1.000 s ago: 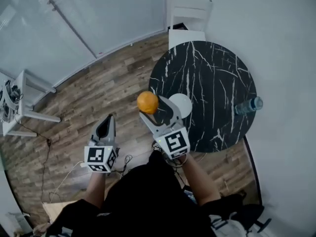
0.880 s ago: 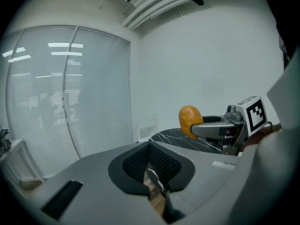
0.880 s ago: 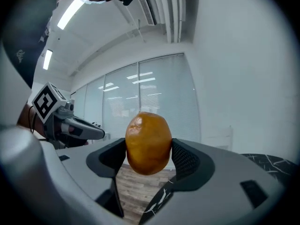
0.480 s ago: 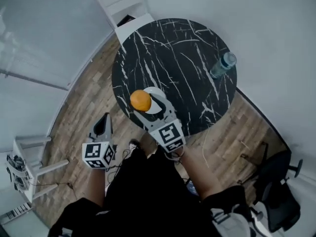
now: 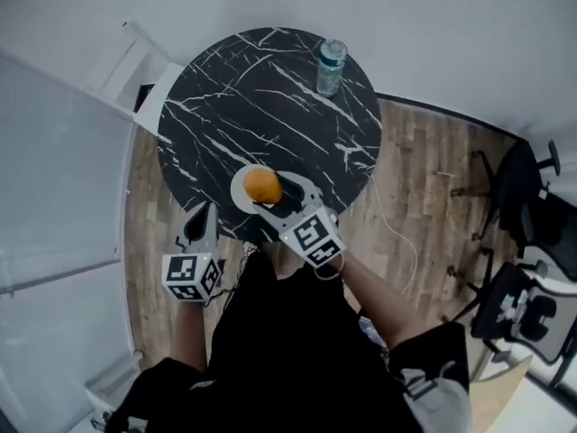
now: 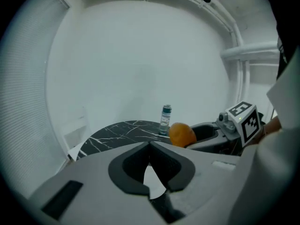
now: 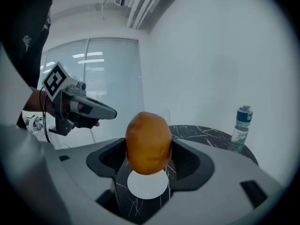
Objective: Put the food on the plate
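Note:
An orange [image 5: 262, 186] is pinched between the jaws of my right gripper [image 5: 264, 193], which is shut on it. It hangs over the small white plate [image 5: 238, 193] at the near edge of the round black marble table [image 5: 225, 88]. In the right gripper view the orange [image 7: 148, 143] sits between the jaws with the plate [image 7: 147, 185] showing just below it. My left gripper [image 5: 202, 211] is shut and holds nothing; it is left of the plate, off the table's near edge. The left gripper view shows its own jaws [image 6: 150, 146] shut, with the orange [image 6: 181, 135] to their right.
A clear water bottle [image 5: 330, 66] stands at the table's far edge. A white chair [image 5: 135, 66] is behind the table on the left. Black office chairs [image 5: 527, 188] stand to the right on the wooden floor. A white cable [image 5: 394, 242] trails across the floor.
The head view has swung round. The right gripper has carried the orange from beside the table's left edge to a spot over the plate. The left gripper stays shut.

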`<state>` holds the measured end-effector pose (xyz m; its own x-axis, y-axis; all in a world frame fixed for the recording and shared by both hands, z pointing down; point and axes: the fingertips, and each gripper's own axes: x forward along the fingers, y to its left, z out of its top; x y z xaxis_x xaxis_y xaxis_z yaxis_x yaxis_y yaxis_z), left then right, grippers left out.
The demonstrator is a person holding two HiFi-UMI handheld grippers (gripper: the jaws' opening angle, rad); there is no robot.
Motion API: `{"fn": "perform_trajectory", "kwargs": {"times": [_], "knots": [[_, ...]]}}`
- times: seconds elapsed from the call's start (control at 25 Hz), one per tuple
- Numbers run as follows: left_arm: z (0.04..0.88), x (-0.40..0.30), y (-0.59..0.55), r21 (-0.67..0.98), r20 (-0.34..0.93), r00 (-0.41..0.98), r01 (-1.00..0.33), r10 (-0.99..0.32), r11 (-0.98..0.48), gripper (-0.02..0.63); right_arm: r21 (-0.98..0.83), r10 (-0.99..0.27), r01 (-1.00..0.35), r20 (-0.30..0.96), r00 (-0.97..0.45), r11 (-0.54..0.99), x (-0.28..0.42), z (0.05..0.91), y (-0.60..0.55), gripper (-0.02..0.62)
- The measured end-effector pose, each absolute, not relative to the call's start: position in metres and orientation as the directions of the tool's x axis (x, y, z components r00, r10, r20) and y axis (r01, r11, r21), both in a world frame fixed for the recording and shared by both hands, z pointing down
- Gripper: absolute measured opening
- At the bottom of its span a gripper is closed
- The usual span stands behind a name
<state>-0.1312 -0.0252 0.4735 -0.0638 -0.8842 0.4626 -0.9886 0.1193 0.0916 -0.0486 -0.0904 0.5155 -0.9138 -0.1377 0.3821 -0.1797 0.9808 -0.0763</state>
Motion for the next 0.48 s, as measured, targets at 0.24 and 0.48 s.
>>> {"fn": "perform_trajectory", "kwargs": {"times": [0.24, 0.48], "knots": [[0.483, -0.132, -0.039, 0.162, 0.465, 0.243, -0.969, -0.851, -0.188, 0.000, -0.005, -0.309, -0.341, 0.411, -0.857, 0.940, -0.057, 0.539, -0.075, 0.296], [0.503, -0.117, -0.047, 0.297, 0.474, 0.480, -0.876, -0.738, -0.380, 0.002, 0.051, -0.451, -0.479, 0.437, -0.779, 0.876, -0.050, 0.550, -0.071, 0.296]]}}
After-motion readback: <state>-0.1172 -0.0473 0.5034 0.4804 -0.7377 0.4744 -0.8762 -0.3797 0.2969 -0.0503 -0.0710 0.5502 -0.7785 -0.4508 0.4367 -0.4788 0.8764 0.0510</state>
